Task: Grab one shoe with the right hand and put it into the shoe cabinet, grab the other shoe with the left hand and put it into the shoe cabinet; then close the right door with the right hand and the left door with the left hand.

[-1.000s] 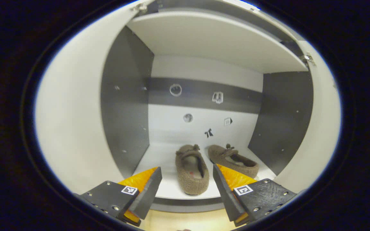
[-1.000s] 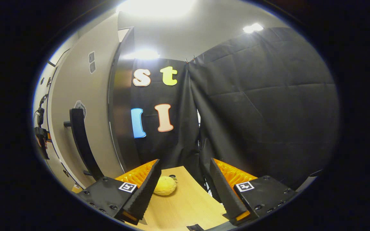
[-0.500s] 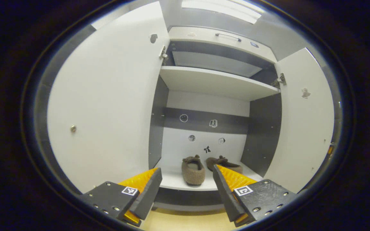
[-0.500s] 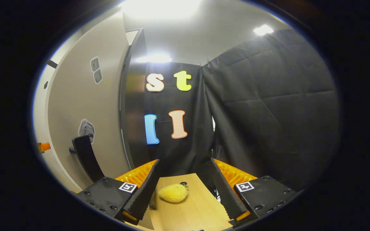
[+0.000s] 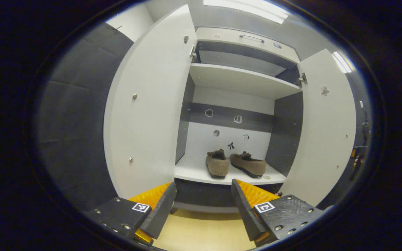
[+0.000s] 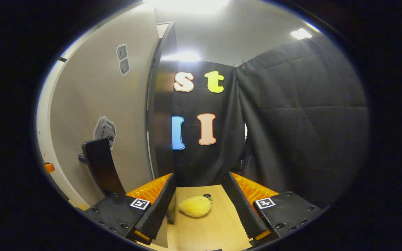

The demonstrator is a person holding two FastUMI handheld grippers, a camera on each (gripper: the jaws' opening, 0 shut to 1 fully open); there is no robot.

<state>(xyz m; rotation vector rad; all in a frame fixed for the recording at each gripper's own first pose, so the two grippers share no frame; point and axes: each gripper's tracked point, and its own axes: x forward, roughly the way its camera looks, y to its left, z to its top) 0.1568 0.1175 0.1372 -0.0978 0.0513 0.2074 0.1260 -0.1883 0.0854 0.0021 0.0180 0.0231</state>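
The jaws of the left gripper (image 5: pixel 203 204) and the right gripper (image 6: pixel 198 198) are held wide, empty. Two brown fuzzy slip-on shoes (image 5: pixel 235 164) are seen side by side on the lower shelf of the white shoe cabinet (image 5: pixel 244 78), both doors open.

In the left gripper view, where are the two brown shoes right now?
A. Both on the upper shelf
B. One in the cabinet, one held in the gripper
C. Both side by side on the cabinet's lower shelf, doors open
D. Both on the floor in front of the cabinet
C. Both shoes sit side by side on the lower shelf, with the left door and right door standing open.
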